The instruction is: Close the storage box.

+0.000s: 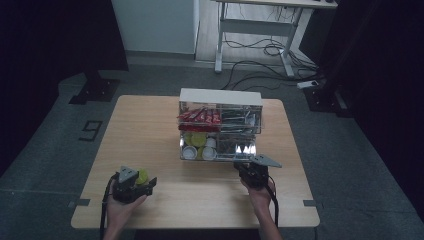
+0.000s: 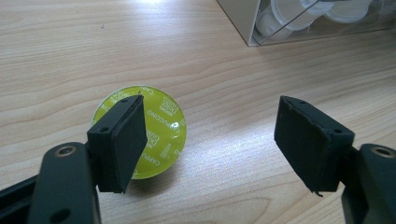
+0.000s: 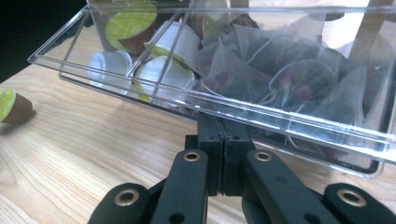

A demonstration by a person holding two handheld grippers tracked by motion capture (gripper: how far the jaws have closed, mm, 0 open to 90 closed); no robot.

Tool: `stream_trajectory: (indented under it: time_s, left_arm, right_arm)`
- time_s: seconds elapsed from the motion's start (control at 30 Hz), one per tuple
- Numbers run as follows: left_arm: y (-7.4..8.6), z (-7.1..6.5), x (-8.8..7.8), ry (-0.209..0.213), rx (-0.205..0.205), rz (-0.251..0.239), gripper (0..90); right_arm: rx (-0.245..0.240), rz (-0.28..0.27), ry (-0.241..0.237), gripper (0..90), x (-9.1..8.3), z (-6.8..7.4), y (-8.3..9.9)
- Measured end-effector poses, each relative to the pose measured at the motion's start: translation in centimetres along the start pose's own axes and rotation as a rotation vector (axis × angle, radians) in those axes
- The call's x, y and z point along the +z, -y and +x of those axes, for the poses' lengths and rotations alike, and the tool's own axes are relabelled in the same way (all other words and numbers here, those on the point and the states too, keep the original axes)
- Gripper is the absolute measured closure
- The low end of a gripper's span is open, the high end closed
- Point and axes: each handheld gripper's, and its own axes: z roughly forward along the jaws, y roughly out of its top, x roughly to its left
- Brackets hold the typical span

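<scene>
Left gripper view: left gripper (image 2: 210, 140) jaws wide, capsule (image 2: 154, 130) at lower left beside one pad, unheld; right gripper (image 3: 223, 140) pinched shut under drawer (image 3: 289, 123) lip; closing off-centre could flick the capsule away.

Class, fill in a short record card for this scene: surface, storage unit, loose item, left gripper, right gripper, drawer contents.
surface: wooden table
storage unit: clear drawer organiser with a white top, near the table's middle
loose item: yellow-green coffee capsule lying on the table
left gripper: jaws open, one pad in front of the capsule, not clamping it
right gripper: jaws shut, at the front edge of the lower drawer, which is pulled out
drawer contents: capsules in one compartment, mesh tea bags in the next
</scene>
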Motion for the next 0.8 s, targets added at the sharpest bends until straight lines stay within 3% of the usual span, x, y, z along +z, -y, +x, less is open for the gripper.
stream_trajectory:
  time_s: [0.8]
  left_arm:
    - [0.1,0.1,0.0,-0.002,-0.004,0.002,25.5]
  right_arm:
    - [0.026,0.033,0.012,87.7,0.4,-1.0,1.6]
